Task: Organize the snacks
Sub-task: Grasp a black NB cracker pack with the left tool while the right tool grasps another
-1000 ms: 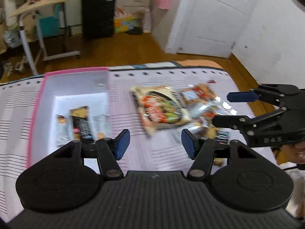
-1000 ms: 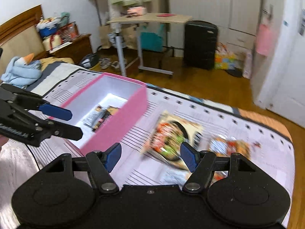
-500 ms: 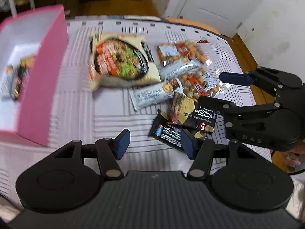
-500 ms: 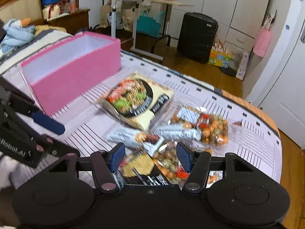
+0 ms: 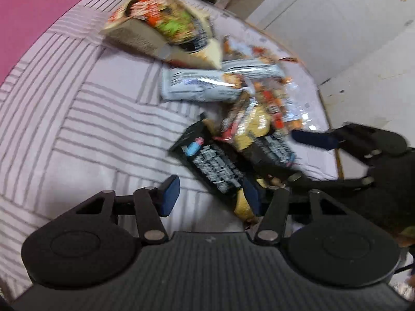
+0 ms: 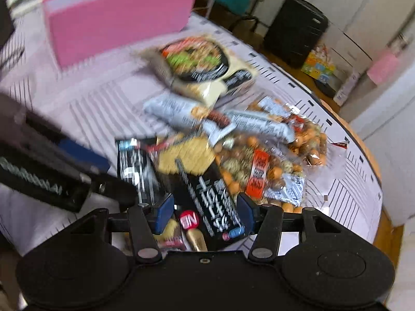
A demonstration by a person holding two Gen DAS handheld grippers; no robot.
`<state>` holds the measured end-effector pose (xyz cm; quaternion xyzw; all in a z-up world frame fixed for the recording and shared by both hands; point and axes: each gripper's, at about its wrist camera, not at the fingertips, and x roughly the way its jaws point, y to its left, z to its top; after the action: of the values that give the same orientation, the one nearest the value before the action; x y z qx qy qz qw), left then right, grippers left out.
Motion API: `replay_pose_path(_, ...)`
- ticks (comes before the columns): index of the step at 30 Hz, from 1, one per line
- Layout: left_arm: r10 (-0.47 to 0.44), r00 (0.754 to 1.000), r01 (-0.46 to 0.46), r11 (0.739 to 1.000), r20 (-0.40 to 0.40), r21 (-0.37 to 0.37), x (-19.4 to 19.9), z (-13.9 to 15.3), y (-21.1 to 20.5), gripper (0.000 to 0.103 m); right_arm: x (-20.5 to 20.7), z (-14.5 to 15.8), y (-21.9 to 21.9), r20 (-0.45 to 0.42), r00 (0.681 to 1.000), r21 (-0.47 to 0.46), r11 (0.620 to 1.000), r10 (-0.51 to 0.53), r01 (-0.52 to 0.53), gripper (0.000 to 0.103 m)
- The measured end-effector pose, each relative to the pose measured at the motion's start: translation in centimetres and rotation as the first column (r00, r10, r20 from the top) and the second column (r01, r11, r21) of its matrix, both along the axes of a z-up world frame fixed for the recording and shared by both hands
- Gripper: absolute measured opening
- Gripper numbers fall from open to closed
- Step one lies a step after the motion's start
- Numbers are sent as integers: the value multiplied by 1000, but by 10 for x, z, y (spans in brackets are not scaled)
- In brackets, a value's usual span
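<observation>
A pile of snack packs lies on the striped bedspread: a large noodle pack, silver bars, clear bags of nuts, and black cracker packs. My left gripper is open, low over the near black pack. My right gripper is open, with a black cracker pack lying between its fingers. Each gripper shows in the other's view, the right and the left.
A pink box stands on the bed to the far left, its wall also in the left wrist view. The bed edge runs on the right. A black suitcase, doors and wardrobes stand beyond.
Both grippers have dropped lower and closer to the snack pile. The black cracker packs now lie right at the fingertips. Both stay open.
</observation>
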<state>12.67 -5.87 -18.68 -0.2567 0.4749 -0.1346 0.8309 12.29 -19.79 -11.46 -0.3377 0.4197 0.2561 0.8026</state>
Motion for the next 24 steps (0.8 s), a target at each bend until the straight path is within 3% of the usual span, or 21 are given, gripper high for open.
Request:
replay_pose_path(4,11,999,-10,1000,48,-24,-7,-6,-13,49,1,-7,4,32,999,-35,999,33,-32,64)
replay_pose_path(7,38,998,-37,999,59,-24,-9,-8,-16,45,9,-5,-3,25,1000,19,1000,-3,3,67)
replay_pose_path(8,41,998,-40,999,57,-25,-9,-8,-16,41,11,-5,-5,18,1000,38,999,-16,15,67)
replay_pose_path(10,63,997,-63,998,35,0,-7,-10,-13,17,12,-5,-7,2,1000,66,998,-22,22,64)
replay_pose_path(14,113,994,-113,990,-9,-82,-6,-16,0,15,10,-3,-4,7,1000,61,998,-19,18,60)
replay_pose_path(24,68,994,-74,994,85,77,-13,0,-4,11,17,6,-10,-14,993,76,990,-117,118,59)
